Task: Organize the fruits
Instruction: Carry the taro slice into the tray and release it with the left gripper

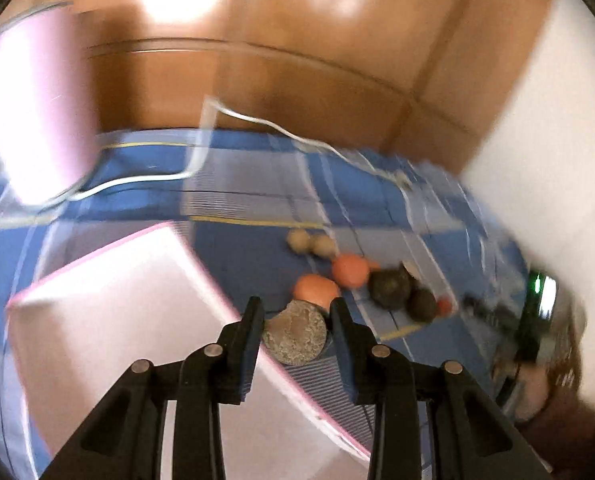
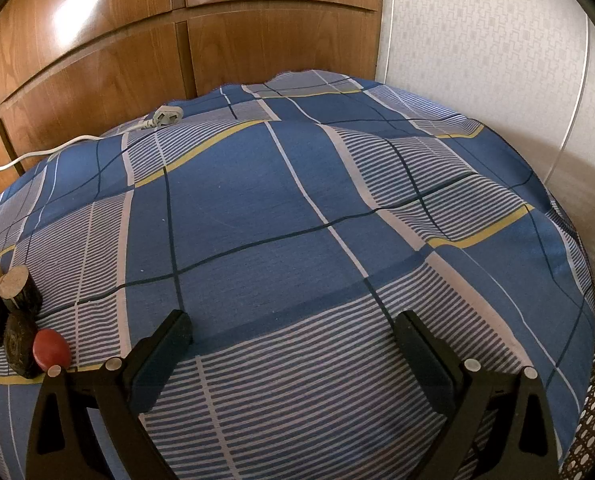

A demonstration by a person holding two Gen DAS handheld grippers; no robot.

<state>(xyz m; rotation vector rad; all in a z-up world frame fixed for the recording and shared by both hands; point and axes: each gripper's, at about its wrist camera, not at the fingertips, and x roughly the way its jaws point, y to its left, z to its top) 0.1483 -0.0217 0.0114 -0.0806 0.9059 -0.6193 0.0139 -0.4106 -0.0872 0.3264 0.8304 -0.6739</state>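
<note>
Holding a rough grey-brown fruit [image 1: 295,338] pinched between its narrow fingers, left gripper [image 1: 296,320] hangs over the pink box [image 1: 109,312] edge. Box: just left. Right gripper [image 2: 293,338]: wide, empty, farther off.

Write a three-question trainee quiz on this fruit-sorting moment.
1. True or false: the left tongs grip a round grey-brown fruit.
2. The right tongs are: A) shut on a red fruit B) open, nothing between them C) shut on the cable.
3. Fill in: beside the left tongs sits a pink ___.

Key: 1 true; 2 B; 3 box.
</note>
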